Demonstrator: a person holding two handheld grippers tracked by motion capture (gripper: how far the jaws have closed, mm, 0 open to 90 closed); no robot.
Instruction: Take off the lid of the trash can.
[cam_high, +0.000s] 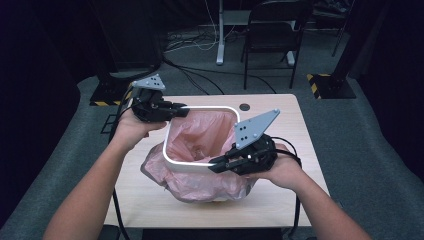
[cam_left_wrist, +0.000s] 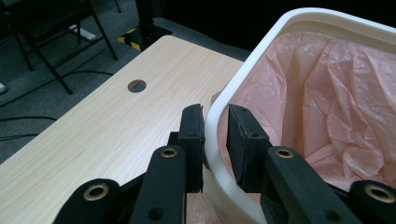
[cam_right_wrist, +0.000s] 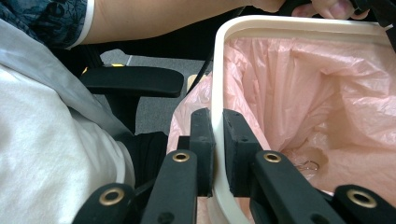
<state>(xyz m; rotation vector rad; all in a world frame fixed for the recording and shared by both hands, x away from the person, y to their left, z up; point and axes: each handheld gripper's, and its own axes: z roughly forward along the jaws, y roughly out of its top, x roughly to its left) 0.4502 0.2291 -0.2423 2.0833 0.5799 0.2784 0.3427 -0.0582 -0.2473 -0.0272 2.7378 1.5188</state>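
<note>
White plastic bin rim (cam_high: 200, 166), lined with a pink bag (cam_high: 200, 137), is sitting between your jaws on two sides: you are clamping it with the left gripper (cam_left_wrist: 215, 122) at the far corner and the right gripper (cam_right_wrist: 218, 125) at the near edge.

The left forearm enters from six o'clock and angles toward eleven; its hand (cam_high: 131, 129) holds the left tool (cam_high: 181, 110) level, pointing toward three o'clock, jaws nearly closed, clamped either side of a rim. The right hand (cam_high: 286, 171) holds the right tool (cam_high: 216, 164) pointing toward nine o'clock, jaws likewise pinched.
</note>
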